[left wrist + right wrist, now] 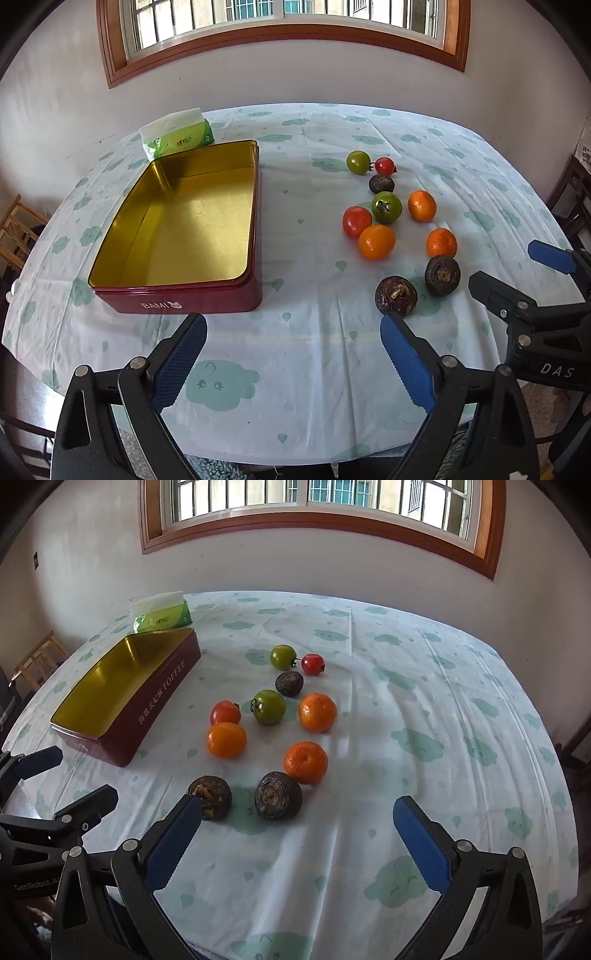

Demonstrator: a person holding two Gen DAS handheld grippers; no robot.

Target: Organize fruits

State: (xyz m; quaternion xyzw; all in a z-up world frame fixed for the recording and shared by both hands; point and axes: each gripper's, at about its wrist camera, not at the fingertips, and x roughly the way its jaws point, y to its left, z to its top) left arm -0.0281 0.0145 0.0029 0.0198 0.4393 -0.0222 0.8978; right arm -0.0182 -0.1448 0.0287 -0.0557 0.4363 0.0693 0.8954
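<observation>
Evidently nothing is sorted yet: the tin (177, 221), gold inside and dark red outside, lies empty and lidless on the left of the counter (295, 369), its open top ready to take the fruit. A tissue pack (177, 134) sits just beyond its far edge.

All the fruit lies loose on the cloth to the right of the tin, well apart from it. At the far end a green tomato (358, 161) touches a small red tomato (385, 165), with a dark chestnut (381, 183) just beside them. In the middle a second green tomato (386, 206), a red tomato (356, 220) and two oranges (376, 242) (422, 205) cluster closely. Nearer, a third orange (441, 242) touches one of two large chestnuts (442, 275) (396, 295).

The left gripper (293, 363) hovers over bare cloth near the tin's near right corner, jaws fully spread and holding nothing. The right gripper (297, 843) hangs just short of the two near chestnuts, jaws equally wide and empty; its left pad (173, 843) overlaps one chestnut in view, though contact cannot be told. Probably the nearest fruit goes first, since it blocks the reach to the rest.
</observation>
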